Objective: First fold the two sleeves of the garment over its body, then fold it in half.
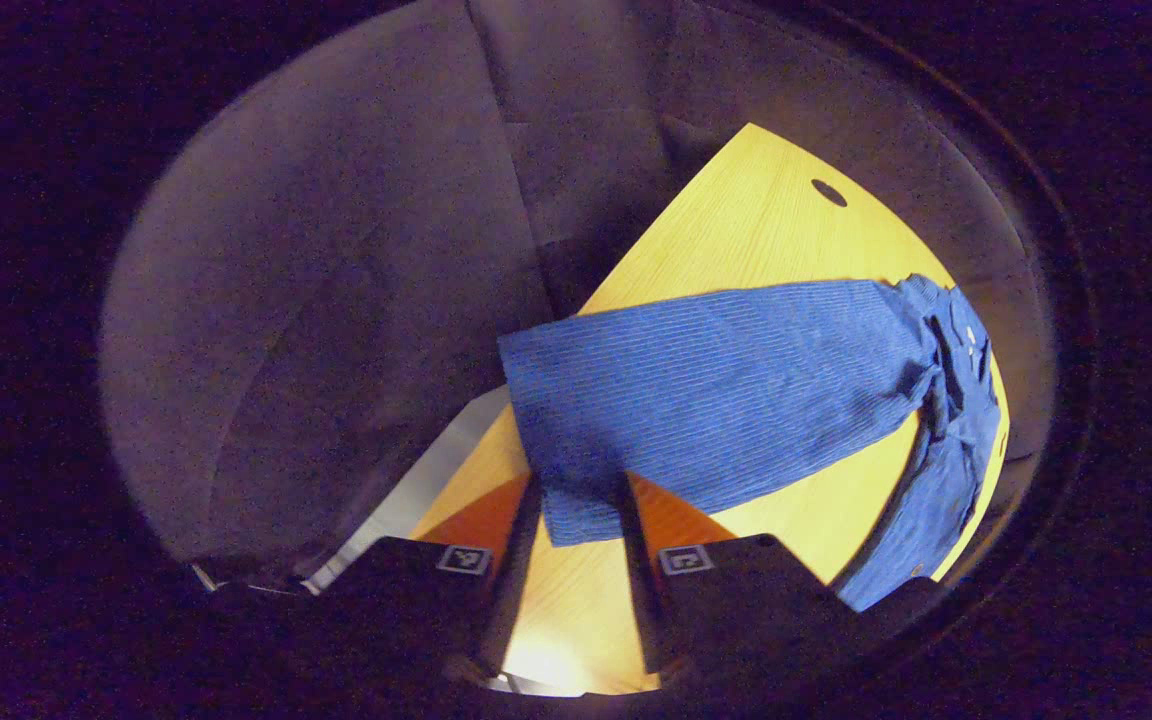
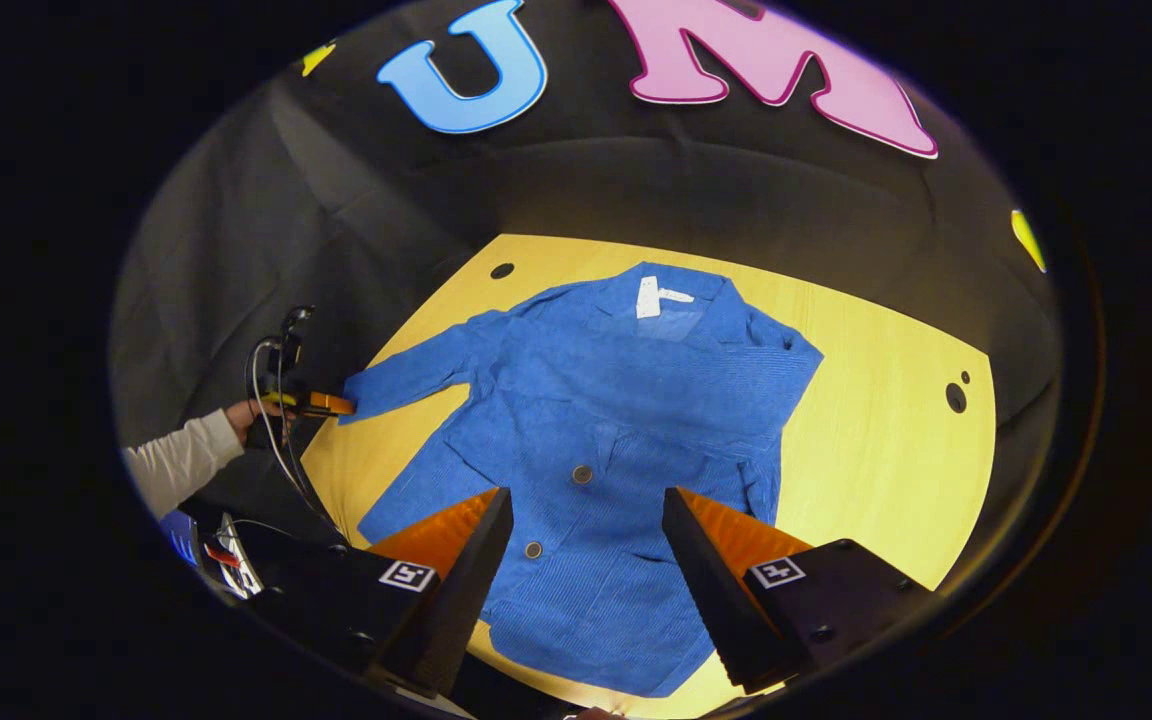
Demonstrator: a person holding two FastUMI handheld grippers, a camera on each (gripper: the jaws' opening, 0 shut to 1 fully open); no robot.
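A: Where is the jacket (image 2: 596, 440) right now?

B: Spread flat on the yellow worktop (image 2: 886, 440), front up, buttons showing, collar toward the booth wall. In the right gripper view one sleeve already lies folded across the body (image 2: 736, 390); the other sleeve (image 1: 716, 390) stretches out sideways toward the worktop's edge

A: So which step is this?

B: I judge it the second sleeve fold, just starting. The left tool (image 1: 581, 520) is at the cuff end of that outstretched sleeve, its fingers parted with the cuff lying between them. They don't look pressed onto the cloth yet, so I'd call it open around the cuff, not gripping

A: And the right tool (image 2: 586, 560)?

B: Wide open, holding nothing, hanging above the jacket's lower front near the hem

A: What does the next move ask for?

B: Closing on the cuff through both layers, lifting just enough to clear the worktop, then carrying it across the chest so it lies over the folded sleeve. The corduroy-like cloth looks heavy enough to drag the shoulder along, so the pull should stay low and smooth
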